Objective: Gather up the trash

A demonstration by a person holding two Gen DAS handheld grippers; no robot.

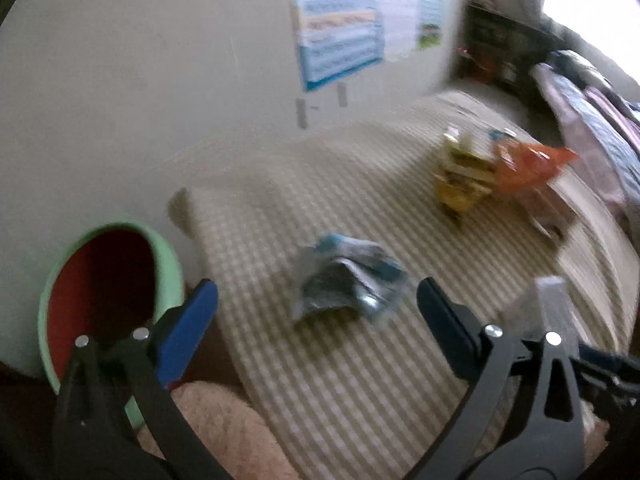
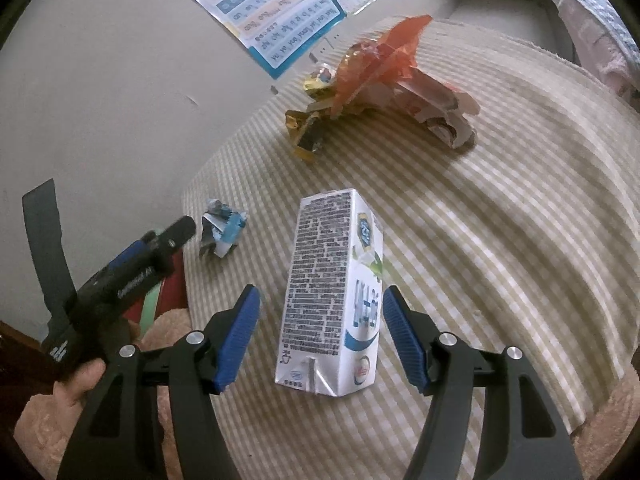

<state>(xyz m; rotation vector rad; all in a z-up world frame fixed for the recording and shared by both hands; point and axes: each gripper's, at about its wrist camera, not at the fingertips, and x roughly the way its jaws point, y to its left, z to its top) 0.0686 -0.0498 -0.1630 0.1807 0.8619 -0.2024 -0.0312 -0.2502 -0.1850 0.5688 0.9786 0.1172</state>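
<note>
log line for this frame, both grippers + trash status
left gripper: open, facing wrapper | right gripper: open, straddling carton | bin: beside mat | wrapper pile: uncollected

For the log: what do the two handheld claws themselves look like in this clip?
Both match: the left claw and right claw have black plastic scissor-style arms with silver pivot rivets and blue pads, ribbed on the right. Seen from the right wrist, the left tool's black and blue handle bears white lettering, too blurred to read.

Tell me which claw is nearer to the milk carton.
Right. The right claw is open with the carton standing between its fingers, not yet gripped. The left claw is off to the carton's left, open and pointing at the crumpled wrapper.
</note>
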